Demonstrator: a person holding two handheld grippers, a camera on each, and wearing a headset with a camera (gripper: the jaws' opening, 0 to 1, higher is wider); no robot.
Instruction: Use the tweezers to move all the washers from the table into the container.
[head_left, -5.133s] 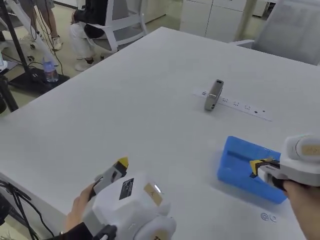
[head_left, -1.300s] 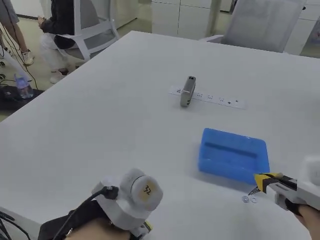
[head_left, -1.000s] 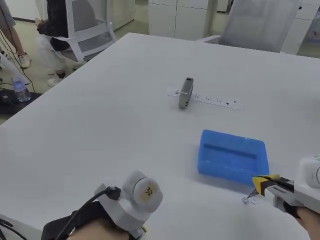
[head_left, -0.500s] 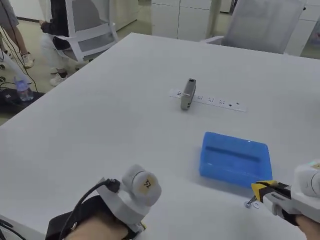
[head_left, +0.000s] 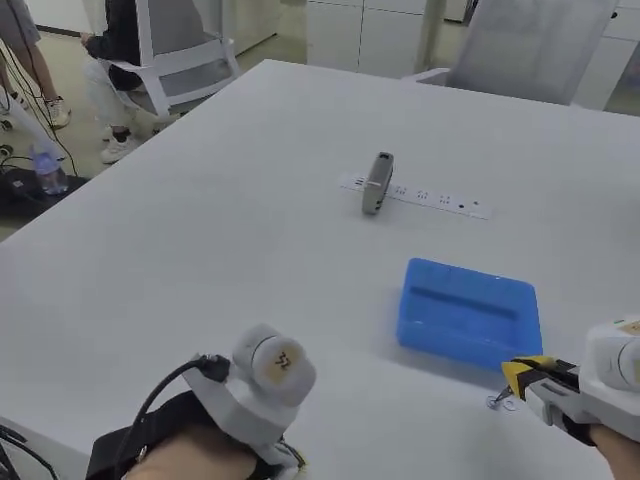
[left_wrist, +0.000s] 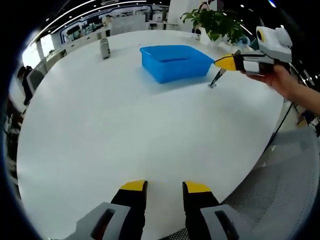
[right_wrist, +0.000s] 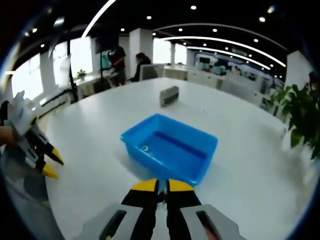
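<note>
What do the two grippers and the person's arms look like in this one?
Both have white-grey bodies and black jaws with yellow tips. The left gripper has a round white knob with a small yellowish numbered sticker, and a black cable loops from it. A dark sleeve covers that wrist. The right gripper has a rounded white housing.

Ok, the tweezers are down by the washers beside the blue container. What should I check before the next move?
1. Right gripper jaws shut on the tweezers: ok.
2. Tweezer tips down at the washers: ok.
3. A washer actually pinched between the tips: cannot tell, too small.
4. Container close by, top open, nothing between it and the tips: ok.
5. Left gripper jaws open, empty and away from the work: ok.
6. Earlier washer lying inside the container: ok.
</note>
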